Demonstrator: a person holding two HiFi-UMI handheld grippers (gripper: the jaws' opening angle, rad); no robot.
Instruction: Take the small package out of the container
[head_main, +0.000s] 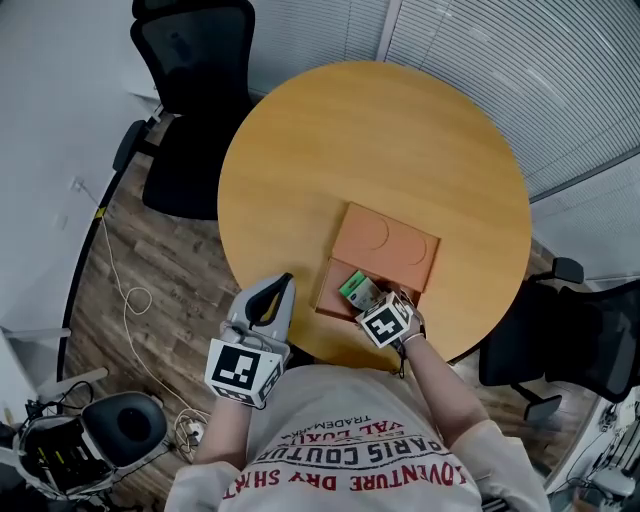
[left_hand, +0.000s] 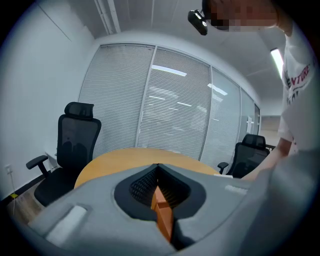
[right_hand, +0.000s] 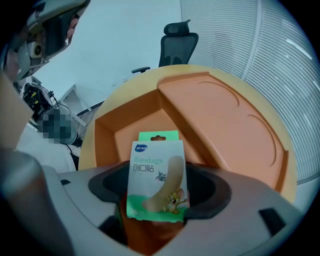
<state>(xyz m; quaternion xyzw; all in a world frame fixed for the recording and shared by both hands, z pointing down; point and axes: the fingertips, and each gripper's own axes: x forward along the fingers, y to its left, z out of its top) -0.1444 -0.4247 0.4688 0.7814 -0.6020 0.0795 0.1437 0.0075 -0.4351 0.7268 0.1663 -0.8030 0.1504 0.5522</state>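
A small green and white bandage package (head_main: 357, 290) (right_hand: 156, 177) stands upright between the jaws of my right gripper (head_main: 378, 303) (right_hand: 156, 207), which is shut on its lower part. The package hangs over the open compartment of the orange container (head_main: 392, 250) (right_hand: 102, 127), near the front edge of the round wooden table (head_main: 370, 140). The container's far half is a flat lid surface with two round recesses. My left gripper (head_main: 286, 284) (left_hand: 158, 166) is shut and holds nothing. It sits at the table's near left edge, apart from the container.
Black office chairs stand at the far left (head_main: 190, 70) (left_hand: 75, 140) and at the right (head_main: 580, 345) (left_hand: 250, 152) of the table. A white cable (head_main: 128, 290) lies on the wooden floor at the left. Window blinds (head_main: 560, 70) run behind the table.
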